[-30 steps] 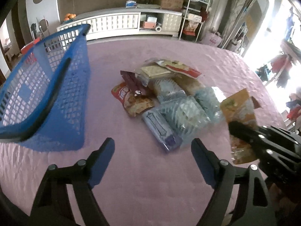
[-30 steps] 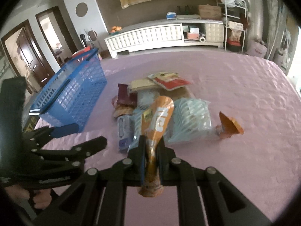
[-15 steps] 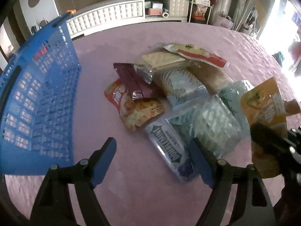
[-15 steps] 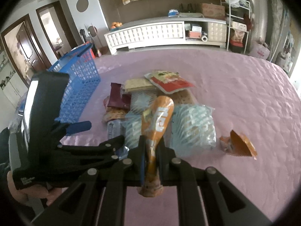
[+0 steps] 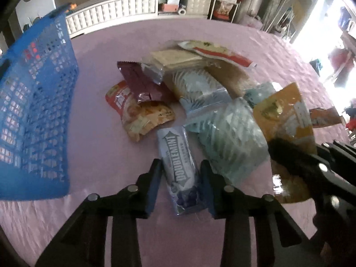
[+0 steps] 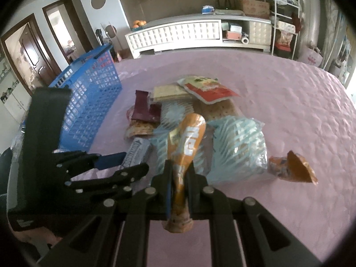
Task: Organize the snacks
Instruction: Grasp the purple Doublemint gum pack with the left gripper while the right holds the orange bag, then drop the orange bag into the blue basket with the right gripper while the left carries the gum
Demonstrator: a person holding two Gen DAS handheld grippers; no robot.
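**A:** What is around my left gripper (image 5: 180,178)?

**B:** Its jaws are closing around the Doublemint pack (image 5: 179,169); the teal bag (image 5: 231,142) crowds its right finger, with the blue basket (image 5: 33,115) at the table's (image 5: 100,151) left edge.

**A:** My right gripper (image 6: 179,178) clamps the orange pouch (image 6: 185,142) above the pile.

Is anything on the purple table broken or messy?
Yes. A torn-open orange wrapper lies apart from the snack pile on the pink cloth, looking crumpled and empty. The rest are heaped untidily, none visibly in the blue basket.
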